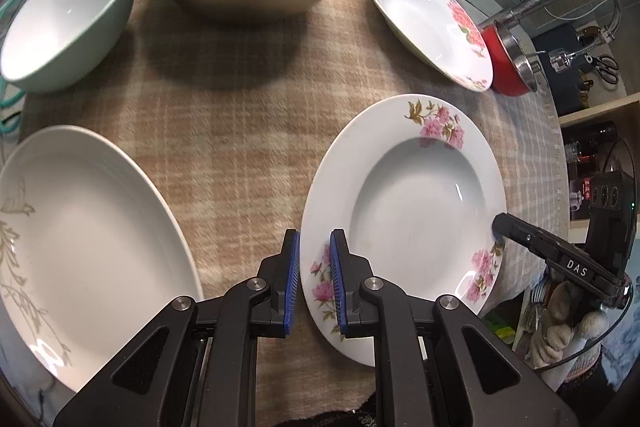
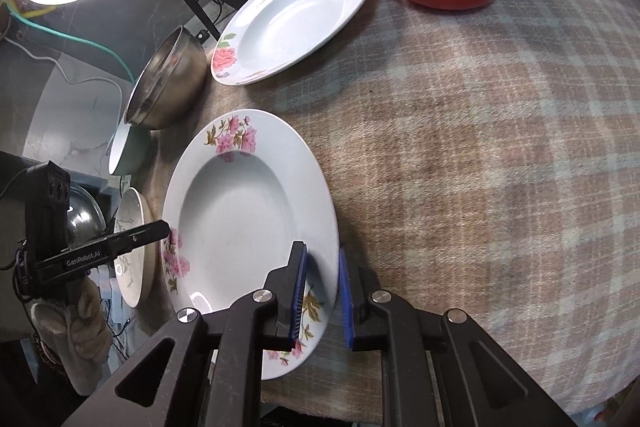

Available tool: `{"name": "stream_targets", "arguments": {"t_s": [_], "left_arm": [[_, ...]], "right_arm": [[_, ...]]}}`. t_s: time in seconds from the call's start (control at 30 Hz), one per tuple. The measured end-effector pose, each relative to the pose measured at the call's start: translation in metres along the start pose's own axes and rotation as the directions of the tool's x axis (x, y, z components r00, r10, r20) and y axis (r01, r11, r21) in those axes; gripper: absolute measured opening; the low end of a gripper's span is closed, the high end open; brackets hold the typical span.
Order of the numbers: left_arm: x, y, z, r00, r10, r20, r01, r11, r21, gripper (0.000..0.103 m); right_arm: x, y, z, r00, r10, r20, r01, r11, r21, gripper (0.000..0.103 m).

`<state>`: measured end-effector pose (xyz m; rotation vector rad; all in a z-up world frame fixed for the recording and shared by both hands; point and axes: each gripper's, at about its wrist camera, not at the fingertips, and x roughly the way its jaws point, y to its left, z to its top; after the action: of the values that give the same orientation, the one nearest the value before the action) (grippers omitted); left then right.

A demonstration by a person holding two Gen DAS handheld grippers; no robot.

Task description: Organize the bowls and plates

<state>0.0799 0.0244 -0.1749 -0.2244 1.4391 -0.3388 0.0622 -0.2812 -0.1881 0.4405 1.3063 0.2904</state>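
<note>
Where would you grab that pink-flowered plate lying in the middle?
By its wide flat rim, one finger over it and one under. The plate lies flat on the cloth, so only its edge offers a hold. The left gripper and right gripper straddle opposite sides already.

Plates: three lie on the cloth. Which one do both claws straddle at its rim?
The pink-blossom plate, nearest both cameras: the left claw and right claw straddle opposite rims. The red-rose plate and pale-patterned plate lie untouched.

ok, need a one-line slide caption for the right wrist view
Right gripper straddles the rim of the pink-flowered plate while the left gripper meets its opposite edge.
</note>
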Motion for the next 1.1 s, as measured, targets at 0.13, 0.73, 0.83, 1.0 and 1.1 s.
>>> {"name": "stream_targets", "arguments": {"t_s": [0.13,0.73,0.83,1.0,1.1], "left_arm": [[0.001,-0.004,-0.009,1.0,-0.01,-0.005,0.01,1.0,-0.013,0.013],[0.002,-0.017,-0.034,1.0,-0.027,-0.009,0.027,0.999,-0.025,0.013],[0.002,-0.017,-0.036,0.999,-0.03,-0.009,0.03,0.999,-0.025,0.013],[0.002,-0.019,-0.038,0.999,-0.031,-0.012,0.031,0.999,-0.023,0.013],[0.003,-0.02,-0.039,0.999,-0.031,-0.014,0.031,0.999,-0.02,0.013]], "right_arm": [[-0.004,-0.005,-0.003,1.0,-0.009,0.001,0.009,1.0,-0.01,0.015],[-0.012,-0.016,-0.007,0.999,-0.039,0.007,0.039,0.999,-0.027,0.016],[-0.012,-0.016,-0.007,0.999,-0.044,0.009,0.045,0.999,-0.028,0.016],[-0.012,-0.015,-0.007,0.998,-0.056,0.011,0.056,0.998,-0.036,0.017],[-0.012,-0.014,-0.007,0.998,-0.06,0.011,0.06,0.998,-0.035,0.017]]}}
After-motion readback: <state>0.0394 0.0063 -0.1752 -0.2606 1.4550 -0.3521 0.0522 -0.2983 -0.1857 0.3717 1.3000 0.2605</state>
